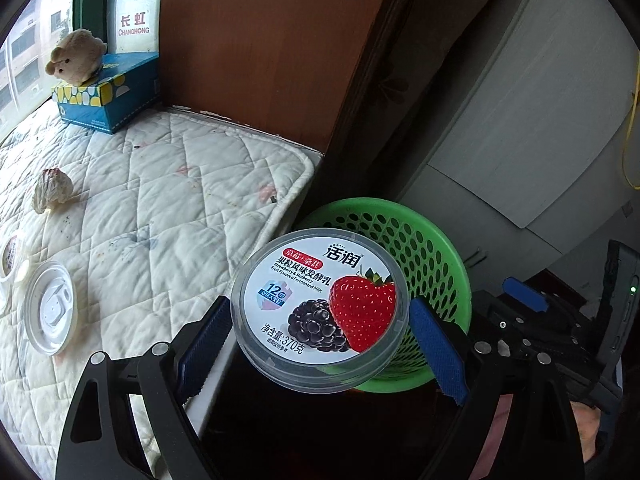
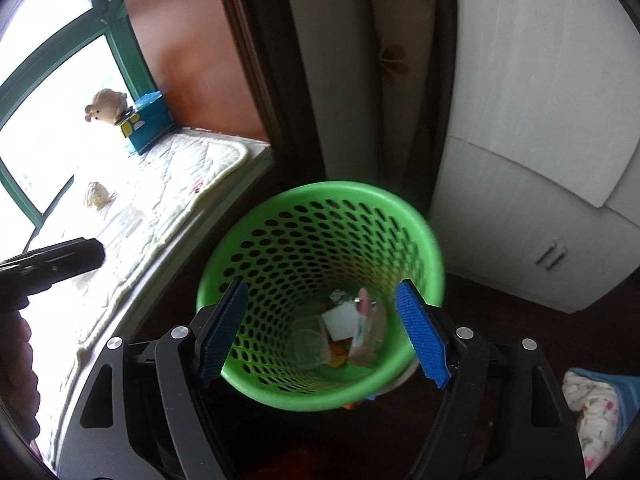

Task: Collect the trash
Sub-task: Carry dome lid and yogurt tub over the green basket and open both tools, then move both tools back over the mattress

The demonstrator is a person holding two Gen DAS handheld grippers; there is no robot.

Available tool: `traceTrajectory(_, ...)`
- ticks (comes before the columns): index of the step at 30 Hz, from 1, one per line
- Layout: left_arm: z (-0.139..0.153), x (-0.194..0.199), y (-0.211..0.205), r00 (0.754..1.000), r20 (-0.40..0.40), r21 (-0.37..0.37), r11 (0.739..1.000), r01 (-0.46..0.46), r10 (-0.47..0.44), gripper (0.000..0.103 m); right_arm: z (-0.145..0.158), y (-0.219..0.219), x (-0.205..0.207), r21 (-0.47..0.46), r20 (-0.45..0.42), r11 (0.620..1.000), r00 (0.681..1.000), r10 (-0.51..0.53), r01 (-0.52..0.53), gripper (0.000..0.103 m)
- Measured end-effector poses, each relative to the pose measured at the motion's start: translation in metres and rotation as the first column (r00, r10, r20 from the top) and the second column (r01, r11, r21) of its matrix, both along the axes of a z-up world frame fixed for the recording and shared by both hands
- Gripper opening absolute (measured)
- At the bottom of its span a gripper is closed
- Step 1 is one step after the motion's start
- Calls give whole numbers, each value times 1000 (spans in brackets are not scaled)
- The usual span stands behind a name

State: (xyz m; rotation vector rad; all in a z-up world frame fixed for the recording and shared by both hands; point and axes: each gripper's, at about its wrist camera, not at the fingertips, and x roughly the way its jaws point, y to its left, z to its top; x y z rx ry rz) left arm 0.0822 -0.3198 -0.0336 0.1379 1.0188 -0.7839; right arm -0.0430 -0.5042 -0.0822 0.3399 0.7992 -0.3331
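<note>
Mostly quilted pad (image 1: pixel 152 200): white, stained, fills left half of the left wrist view, lying on a window ledge. White cabinet (image 1: pixel 520 120) takes the upper right. Green perforated basket (image 2: pixel 320 280) stands on dark floor at centre of the right wrist view, just beside the ledge; scraps and a clear cup (image 2: pixel 310 346) lie at its bottom. Blue tissue box (image 1: pixel 108 92) upper left, plush toy (image 1: pixel 76 56) on top of it. Left gripper (image 1: pixel 320 332), lower centre, is clamped on a yogurt tub (image 1: pixel 322 306), strawberry-and-mulberry lid up, held over the basket's near rim. Right gripper (image 2: pixel 322 330) hangs above the basket mouth, jaws spread wide, nothing between them. Clear plastic lid (image 1: pixel 50 314) lies flat at left edge of pad. Crumpled paper wad (image 1: pixel 52 190) farther up, well apart from it.
</note>
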Motion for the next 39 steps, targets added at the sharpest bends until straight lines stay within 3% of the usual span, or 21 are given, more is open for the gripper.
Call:
traceTrajectory(13, -19, -17, -51, 995, -30, 39, 995, 93, -92, 86, 1, -18, -33, -14, 18, 998, 998, -55, 56, 76)
traceTrajectory(22, -24, -23, -63, 991, -48, 41, 991, 126, -124, 90, -2, -19, -41, 3, 22, 998, 998, -64, 63, 76)
traceTrajectory(30, -14, -19, -38, 997, -21, 27, 997, 77, -76, 90, 2, -7, -37, 6, 27, 999, 999, -34, 34, 76)
traceTrajectory(39, 3, 9, 33, 997, 11, 6, 997, -75, 74, 90, 9, 30, -12, -4, 29, 998, 998, 63, -63, 79)
